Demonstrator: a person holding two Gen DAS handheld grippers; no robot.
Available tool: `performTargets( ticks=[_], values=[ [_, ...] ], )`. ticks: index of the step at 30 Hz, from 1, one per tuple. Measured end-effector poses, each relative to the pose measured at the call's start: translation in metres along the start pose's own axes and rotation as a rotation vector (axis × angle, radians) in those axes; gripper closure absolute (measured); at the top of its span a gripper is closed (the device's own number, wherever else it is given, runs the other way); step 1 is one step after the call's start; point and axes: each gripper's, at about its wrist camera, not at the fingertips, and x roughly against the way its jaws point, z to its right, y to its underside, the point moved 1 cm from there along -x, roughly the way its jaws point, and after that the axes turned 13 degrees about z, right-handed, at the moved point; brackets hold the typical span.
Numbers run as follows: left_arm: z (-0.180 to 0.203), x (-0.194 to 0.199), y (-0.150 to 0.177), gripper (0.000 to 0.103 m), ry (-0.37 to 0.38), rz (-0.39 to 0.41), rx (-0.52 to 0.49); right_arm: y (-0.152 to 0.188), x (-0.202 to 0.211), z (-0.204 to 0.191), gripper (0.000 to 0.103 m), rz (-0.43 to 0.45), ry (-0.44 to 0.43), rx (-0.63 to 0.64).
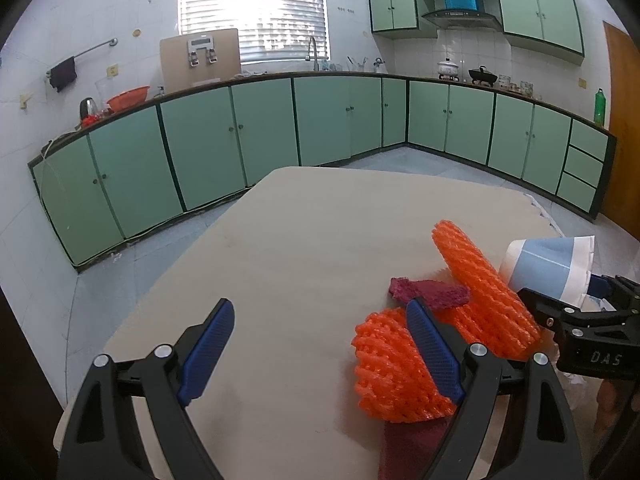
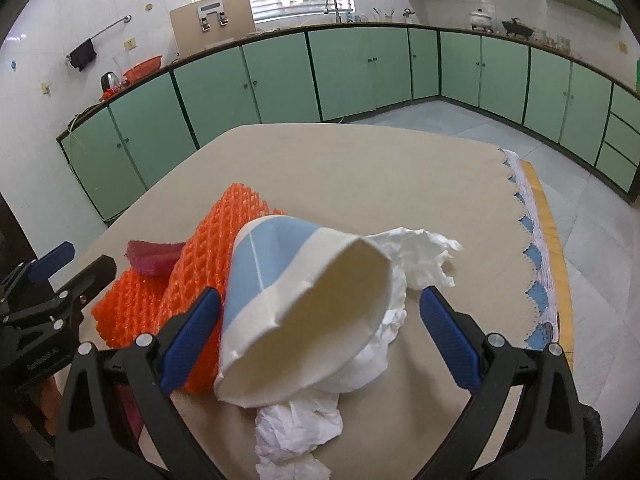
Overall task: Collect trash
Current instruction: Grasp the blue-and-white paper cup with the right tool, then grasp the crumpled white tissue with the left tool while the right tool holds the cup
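Two sets of fingers spread wide, grasping nothing: left gripper (image 1: 320, 354) beside orange foam net (image 1: 394, 368), right gripper (image 2: 320, 334) straddling paper cup (image 2: 304, 312). Risk of crushing or tipping that cup off crumpled tissue (image 2: 298, 436) if clenched unevenly

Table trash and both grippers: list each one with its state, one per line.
left gripper: open, empty, over bare table.
right gripper: open, straddling the cup, pads not pressing.
paper cup: on its side, rim dented, lying on tissue.
tissue: crumpled, partly under the cup.
orange foam nets: two, lying loose, touching.
purple peel: flat, resting against the nets.
table: cloth-covered.
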Motion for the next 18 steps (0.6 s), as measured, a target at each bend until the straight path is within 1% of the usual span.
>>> performTargets(
  ticks=[1, 2, 4, 6, 7, 9, 10, 12, 14, 18],
  values=[
    [0.0, 0.0, 0.0, 0.017, 0.0, 0.0, 0.0, 0.0, 0.001, 0.0, 0.007, 0.006, -0.002, 0.0],
    [0.0, 0.001, 0.0, 0.017, 0.001, 0.0, 0.0, -0.001, 0.003, 0.0, 0.01, 0.015, -0.007, -0.001],
    [0.0, 0.0, 0.0, 0.017, 0.0, 0.0, 0.001, -0.001, 0.007, 0.001, 0.02, 0.022, -0.022, -0.006],
    [0.001, 0.001, 0.0, 0.017, 0.002, -0.001, 0.004, 0.001, 0.008, 0.001, 0.035, 0.01, -0.04, -0.018],
    [0.001, 0.001, 0.0, 0.017, 0.003, -0.001, 0.003, 0.003, 0.009, 0.003, 0.037, 0.007, -0.048, -0.023],
    [0.004, 0.003, 0.0, 0.017, 0.006, 0.003, -0.001, 0.003, 0.012, 0.004, 0.048, 0.01, -0.061, -0.034],
    [0.005, 0.003, 0.0, 0.017, 0.008, 0.004, -0.003, 0.003, 0.013, 0.004, 0.051, 0.012, -0.064, -0.037],
    [0.007, 0.004, 0.0, 0.017, 0.011, 0.004, -0.003, 0.003, 0.016, 0.003, 0.062, 0.015, -0.076, -0.042],
    [0.008, 0.005, 0.0, 0.017, 0.015, 0.004, -0.003, 0.003, 0.019, 0.001, 0.068, 0.016, -0.087, -0.041],
    [0.01, 0.007, 0.0, 0.017, 0.025, 0.008, -0.007, 0.003, 0.027, 0.0, 0.071, 0.029, -0.101, -0.037]
  ],
)
